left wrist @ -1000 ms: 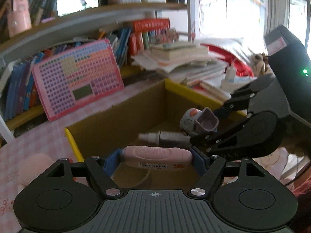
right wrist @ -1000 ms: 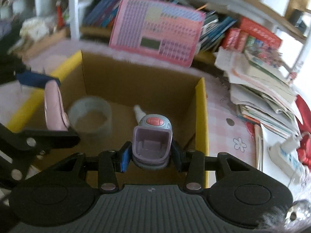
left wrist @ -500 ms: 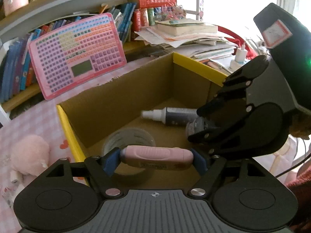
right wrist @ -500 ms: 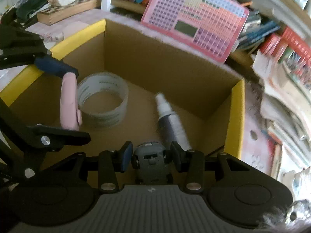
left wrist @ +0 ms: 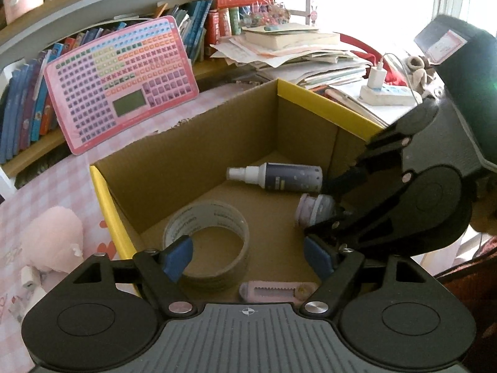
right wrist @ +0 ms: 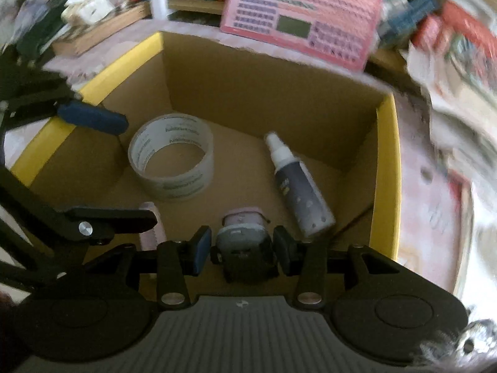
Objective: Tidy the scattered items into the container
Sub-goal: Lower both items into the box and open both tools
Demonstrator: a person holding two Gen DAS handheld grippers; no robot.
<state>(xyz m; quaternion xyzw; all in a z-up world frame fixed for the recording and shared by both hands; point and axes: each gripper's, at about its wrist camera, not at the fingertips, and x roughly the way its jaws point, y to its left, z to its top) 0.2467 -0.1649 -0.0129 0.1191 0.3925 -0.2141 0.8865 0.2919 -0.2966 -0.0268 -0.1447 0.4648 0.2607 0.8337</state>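
A cardboard box with yellow rims (left wrist: 105, 199) (right wrist: 386, 168) holds a tape roll (left wrist: 206, 244) (right wrist: 172, 161), a dark spray bottle (left wrist: 279, 175) (right wrist: 298, 186), a pink comb-like tool (left wrist: 276, 292) (right wrist: 152, 233) and a grey-and-lilac gadget (left wrist: 315, 209) (right wrist: 243, 236). My left gripper (left wrist: 248, 259) is open and empty above the pink tool on the box floor. My right gripper (right wrist: 243, 247) is open, its pads beside the gadget with small gaps; the gadget sits low in the box.
A pink keyboard toy (left wrist: 121, 84) (right wrist: 304, 12) leans against the bookshelf behind the box. A pink plush (left wrist: 52, 242) lies left of the box. Stacked papers and books (left wrist: 289, 46) and a power strip (left wrist: 385, 93) lie to the right.
My left gripper opened and the pink tool dropped to the box floor. My right gripper went lower into the box and its jaws parted from the gadget.
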